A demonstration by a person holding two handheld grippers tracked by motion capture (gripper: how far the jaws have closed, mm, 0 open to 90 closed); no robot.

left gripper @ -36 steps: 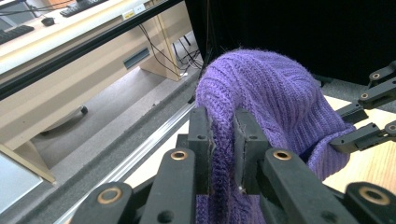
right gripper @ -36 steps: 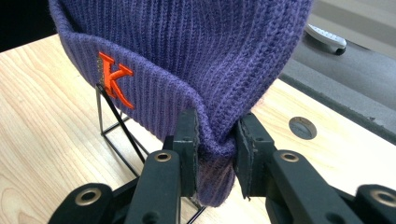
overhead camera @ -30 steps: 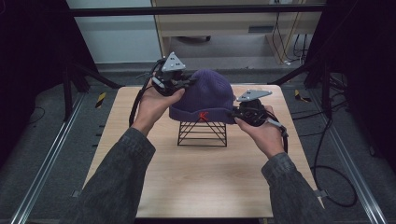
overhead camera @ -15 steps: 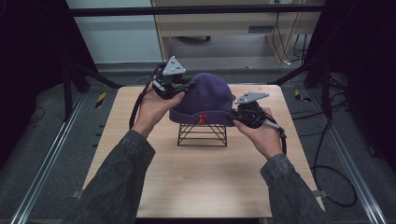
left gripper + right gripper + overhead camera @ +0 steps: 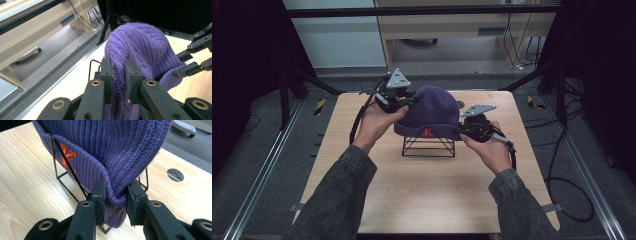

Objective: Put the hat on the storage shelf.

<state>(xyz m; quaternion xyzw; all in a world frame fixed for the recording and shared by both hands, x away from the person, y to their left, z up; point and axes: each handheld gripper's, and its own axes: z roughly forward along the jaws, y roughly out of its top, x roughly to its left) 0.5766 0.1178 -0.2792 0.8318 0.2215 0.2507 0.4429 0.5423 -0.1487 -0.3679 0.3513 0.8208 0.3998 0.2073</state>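
Purple hat over wire stand. Left gripper and right gripper each pinch hat fabric. Likely seating or lifting step; next move needs even two-handed pull.

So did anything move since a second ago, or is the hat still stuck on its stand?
Almost nothing changed. The left gripper stays clamped on the far side of the purple hat, and the right gripper stays clamped on its folded brim. Both hands barely shifted. The hat sits over the black wire stand on the wooden table, just as before.
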